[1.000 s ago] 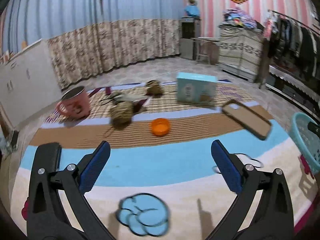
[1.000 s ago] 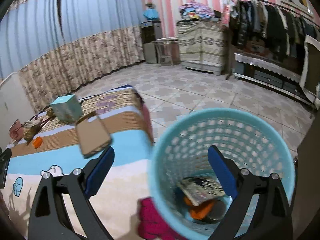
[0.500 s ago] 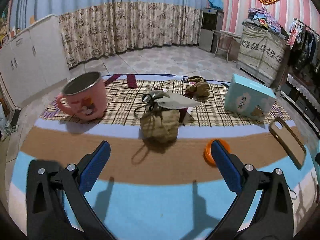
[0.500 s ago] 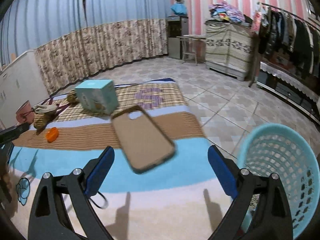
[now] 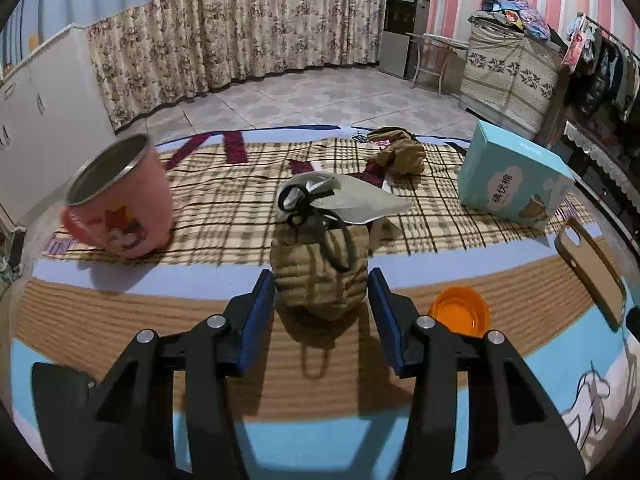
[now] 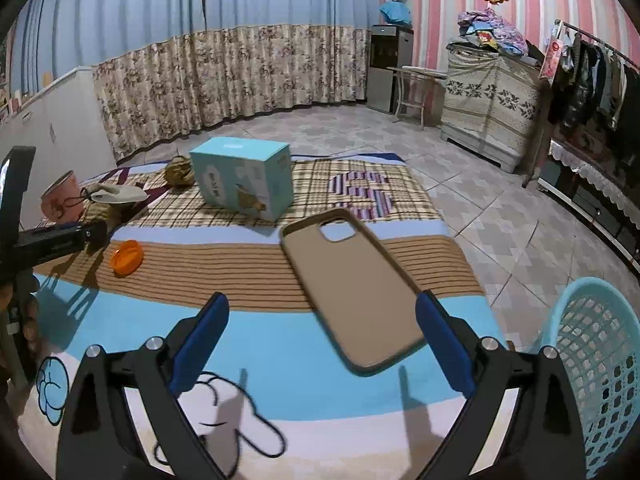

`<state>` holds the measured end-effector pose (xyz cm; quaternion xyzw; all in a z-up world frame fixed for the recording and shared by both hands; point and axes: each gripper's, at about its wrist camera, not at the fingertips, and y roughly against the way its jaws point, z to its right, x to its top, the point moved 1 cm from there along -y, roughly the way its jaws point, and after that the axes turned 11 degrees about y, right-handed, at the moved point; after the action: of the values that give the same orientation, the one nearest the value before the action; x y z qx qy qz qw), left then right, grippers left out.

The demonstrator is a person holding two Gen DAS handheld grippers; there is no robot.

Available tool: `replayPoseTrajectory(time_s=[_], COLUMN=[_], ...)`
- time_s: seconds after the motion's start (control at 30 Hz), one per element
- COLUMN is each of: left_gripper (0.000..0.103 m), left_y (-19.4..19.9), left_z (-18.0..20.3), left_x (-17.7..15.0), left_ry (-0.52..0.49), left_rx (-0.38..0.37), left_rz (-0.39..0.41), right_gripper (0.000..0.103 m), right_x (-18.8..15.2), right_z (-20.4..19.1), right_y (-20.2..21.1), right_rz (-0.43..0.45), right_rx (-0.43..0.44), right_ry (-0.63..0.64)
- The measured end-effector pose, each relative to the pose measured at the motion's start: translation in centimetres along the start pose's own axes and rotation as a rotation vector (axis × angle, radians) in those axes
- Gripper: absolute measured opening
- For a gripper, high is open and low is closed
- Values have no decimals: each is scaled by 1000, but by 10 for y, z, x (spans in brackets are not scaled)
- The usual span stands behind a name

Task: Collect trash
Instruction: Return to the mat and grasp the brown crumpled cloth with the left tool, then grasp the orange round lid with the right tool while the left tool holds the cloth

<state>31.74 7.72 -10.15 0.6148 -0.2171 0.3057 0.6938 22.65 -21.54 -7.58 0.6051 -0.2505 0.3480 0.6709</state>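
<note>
A brown crumpled paper wad (image 5: 320,280) lies on the striped mat (image 5: 120,320), with a white mask and black cord (image 5: 352,200) resting against its top. My left gripper (image 5: 321,280) is closing on the wad, and both blue pads touch its sides. An orange cap (image 5: 460,314) lies just right of it. My right gripper (image 6: 322,304) stands open low over the mat. A tan phone case (image 6: 352,292) lies between and beyond its fingers, untouched. The teal mesh basket (image 6: 600,360) stands at the right edge of the right wrist view.
A pink mug (image 5: 120,208) stands left on the checked part of the mat. A teal box (image 5: 512,180) and a second brown wad (image 5: 400,152) lie farther back. A black cord (image 6: 240,412) lies under the right gripper. Tiled floor, curtains and furniture surround the mat.
My left gripper moved forward to the brown wad and its jaws narrowed from wide open onto it. My right gripper swung left from above the basket to over the phone case.
</note>
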Motion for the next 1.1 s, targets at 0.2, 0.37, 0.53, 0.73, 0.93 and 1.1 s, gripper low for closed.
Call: replayPoseTrajectory(time_s=[0.2,0.37,0.53,0.73,0.93,1.1], left_gripper=[47,47,47,48,48,48], left_y=[48,79,92,94,99,104], left_z=[-23,-48,-77,-96,-105,-101], left_x=[-23,-42,-52,-63,-62,-59], left_ry=[-3,17,43,72,111,107], left_rx=[15,14,38,48,35,30], left_rz=[34,44,49,49,67,84], right_gripper=[92,92,92,92,88,60], right_x=[9,17,28,43,54,56], right_z=[-31,-71,-118,-157,-169,-173], right_y=[1,-8,-26,-48,-72,-84], right_rz=[3,-3,-28,-56,-117,-151], right_rx=[35,78,117,149,171,224], right_ry=[22,65,145,201,227,222])
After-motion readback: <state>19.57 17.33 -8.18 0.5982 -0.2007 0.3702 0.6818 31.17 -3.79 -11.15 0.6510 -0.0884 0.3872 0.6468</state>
